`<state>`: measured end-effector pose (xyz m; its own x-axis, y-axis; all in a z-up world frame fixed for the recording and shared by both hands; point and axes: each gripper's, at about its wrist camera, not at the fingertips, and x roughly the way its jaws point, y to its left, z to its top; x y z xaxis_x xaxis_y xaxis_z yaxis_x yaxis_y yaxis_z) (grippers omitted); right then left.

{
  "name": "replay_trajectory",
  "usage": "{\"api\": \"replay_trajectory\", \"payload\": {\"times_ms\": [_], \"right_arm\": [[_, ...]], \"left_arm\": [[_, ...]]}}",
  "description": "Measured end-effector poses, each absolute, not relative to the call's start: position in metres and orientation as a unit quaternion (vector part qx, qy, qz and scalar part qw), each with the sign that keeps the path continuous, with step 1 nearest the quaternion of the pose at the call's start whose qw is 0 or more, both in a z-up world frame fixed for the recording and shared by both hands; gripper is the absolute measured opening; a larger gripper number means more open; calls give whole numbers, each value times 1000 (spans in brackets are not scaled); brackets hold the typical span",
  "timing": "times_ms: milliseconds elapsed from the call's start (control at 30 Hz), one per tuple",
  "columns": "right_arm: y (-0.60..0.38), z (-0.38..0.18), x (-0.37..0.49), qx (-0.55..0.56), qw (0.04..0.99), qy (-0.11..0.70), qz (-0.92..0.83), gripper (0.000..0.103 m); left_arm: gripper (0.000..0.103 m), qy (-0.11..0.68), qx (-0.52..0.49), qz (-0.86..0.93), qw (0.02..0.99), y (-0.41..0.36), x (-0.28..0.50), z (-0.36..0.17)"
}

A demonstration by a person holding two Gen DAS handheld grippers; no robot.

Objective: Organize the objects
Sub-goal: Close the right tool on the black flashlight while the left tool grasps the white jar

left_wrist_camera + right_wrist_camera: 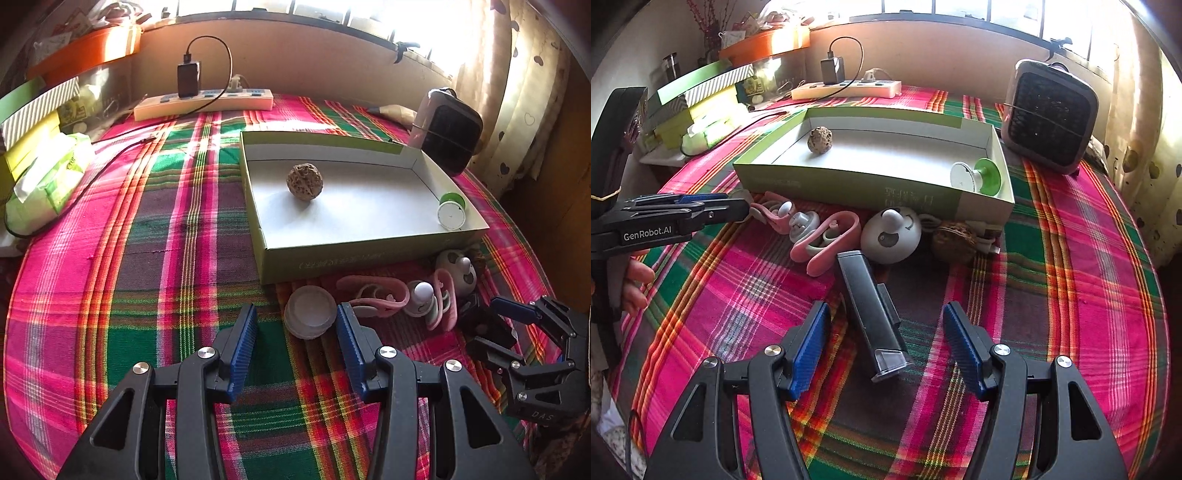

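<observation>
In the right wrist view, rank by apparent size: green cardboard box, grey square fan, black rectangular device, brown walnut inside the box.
1. Green cardboard box
2. Grey square fan
3. Black rectangular device, though nearness inflates it
4. Brown walnut

Both tools, left (297, 325) and right (886, 326), gape empty.

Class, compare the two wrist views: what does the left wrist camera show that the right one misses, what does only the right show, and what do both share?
Only the left wrist view: the clear round lid between the open left gripper's jaws.
Only the right wrist view: the second walnut outside the box, and the whole black clipper ahead of the open right gripper.
Both: the box, the walnut in it.
</observation>
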<state>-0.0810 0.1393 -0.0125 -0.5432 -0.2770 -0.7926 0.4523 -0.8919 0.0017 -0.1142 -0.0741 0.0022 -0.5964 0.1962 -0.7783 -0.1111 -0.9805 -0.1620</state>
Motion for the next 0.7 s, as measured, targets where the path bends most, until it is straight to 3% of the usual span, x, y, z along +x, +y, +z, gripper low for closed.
{"api": "replay_trajectory", "payload": {"times_ms": [100,400,533,700], "right_arm": [[141,-12,-81,429,207,103,-873,63],[142,-11,-81,425,212,106,-874,41],[142,-11,-81,423,215,105,-874,37],[143,-11,-82,422,217,105,-874,28]], "left_arm": [[43,-46,-441,892,84,-74,-116,2],[43,-30,-440,895,72,-70,-120,2],[42,-24,-440,895,68,-67,-120,2],[33,-23,-440,896,61,-68,-120,1]]}}
